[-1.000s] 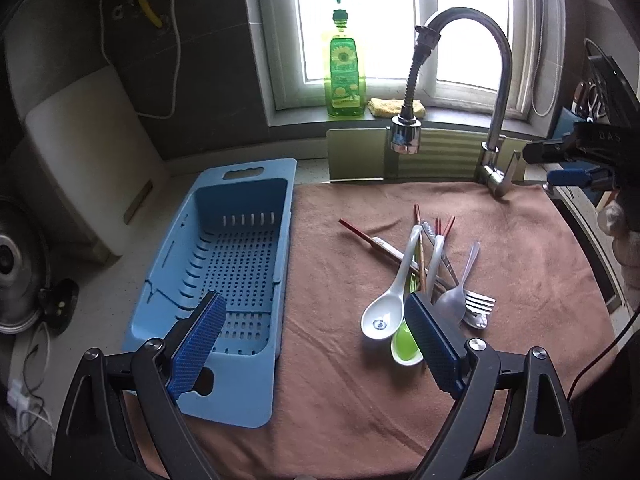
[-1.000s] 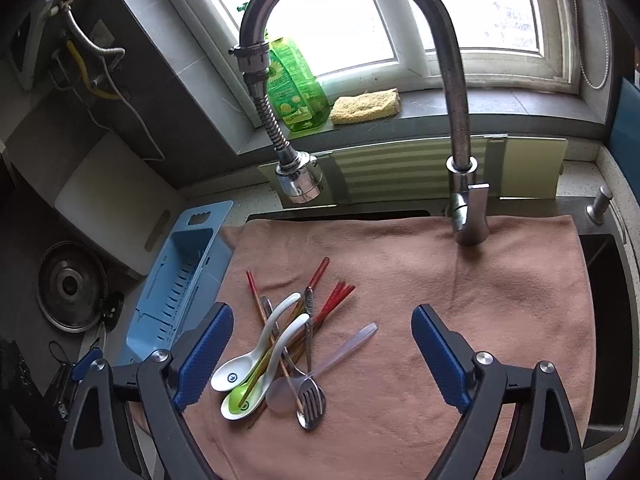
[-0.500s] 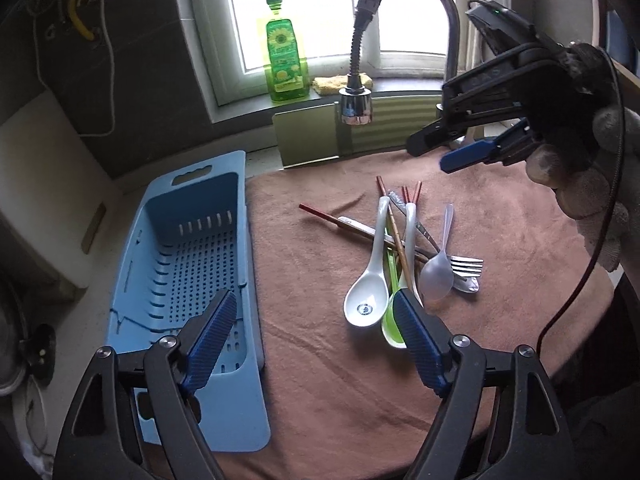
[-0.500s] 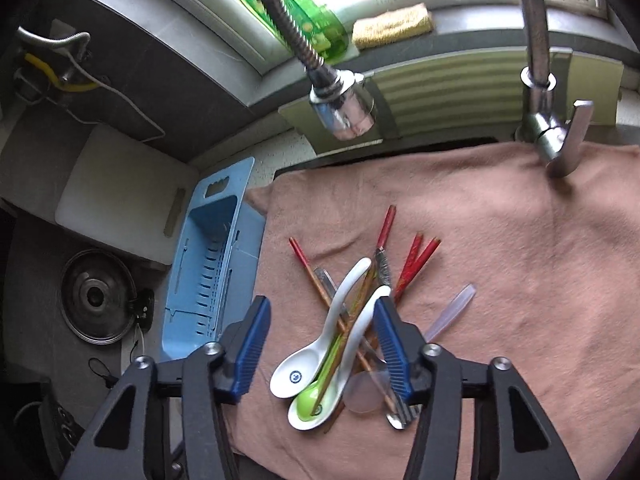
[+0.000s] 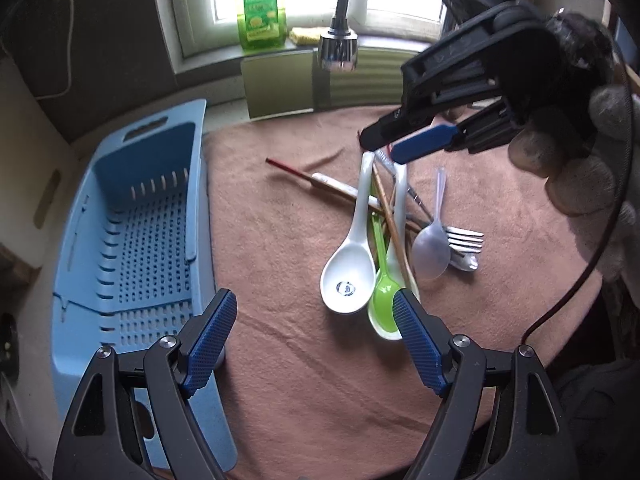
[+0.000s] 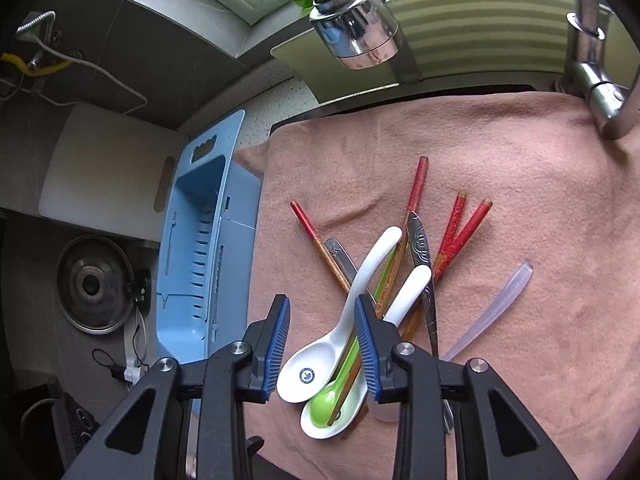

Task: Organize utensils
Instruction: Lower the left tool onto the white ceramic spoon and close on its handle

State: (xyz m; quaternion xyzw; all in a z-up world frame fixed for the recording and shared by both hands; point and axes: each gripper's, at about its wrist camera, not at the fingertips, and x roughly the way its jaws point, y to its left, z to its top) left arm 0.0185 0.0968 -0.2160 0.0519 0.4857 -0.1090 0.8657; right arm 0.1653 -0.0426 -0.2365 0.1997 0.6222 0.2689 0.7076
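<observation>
A pile of utensils lies on a brown towel [image 5: 288, 240]: two white soup spoons [image 5: 349, 268] [image 6: 352, 288], a green spoon [image 5: 382, 280] [image 6: 326, 404], a clear plastic spoon [image 5: 431, 248] [image 6: 492, 308], a metal fork [image 5: 464, 238], red-tipped chopsticks [image 6: 416, 188] [image 5: 288, 168]. A light blue perforated basket [image 5: 132, 240] [image 6: 200, 240] stands left of the towel. My left gripper [image 5: 314, 344] is open and empty above the towel's near side. My right gripper [image 6: 322, 340] [image 5: 384, 144] hovers over the handle end of the pile, jaws half-closed and holding nothing.
A faucet head [image 6: 356, 36] [image 5: 338, 50] hangs over the towel's far side. A green soap bottle [image 5: 261, 8] and a sponge [image 5: 304, 34] sit on the window sill. A white cutting board [image 6: 108, 168] and a pot lid [image 6: 94, 284] lie to the left.
My right gripper has come down and forward over the utensil pile and its jaws have narrowed. My left gripper has shifted closer to the towel.
</observation>
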